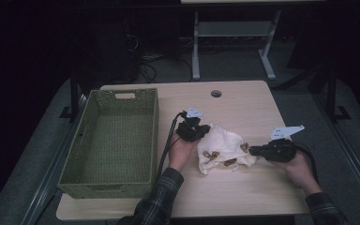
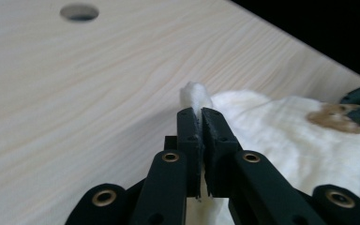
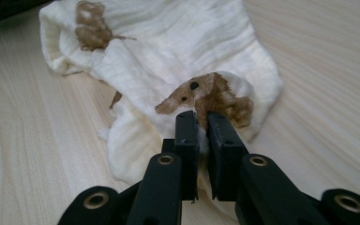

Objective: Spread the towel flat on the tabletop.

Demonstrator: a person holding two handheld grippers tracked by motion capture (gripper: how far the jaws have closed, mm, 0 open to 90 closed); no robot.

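Crumpled cream muslin cloth with brown animal prints [image 1: 225, 149]: lies on the light wooden tabletop [image 1: 243, 192], right of the green woven basket [image 1: 112, 140] | left tongs [image 2: 200, 115]: pinching a raised cloth edge | right tongs [image 3: 202, 117]: pinching a printed fold at the opposite side.

green basket [image 1: 112, 140] walls off the left; table [image 1: 243, 101] beyond lies open.
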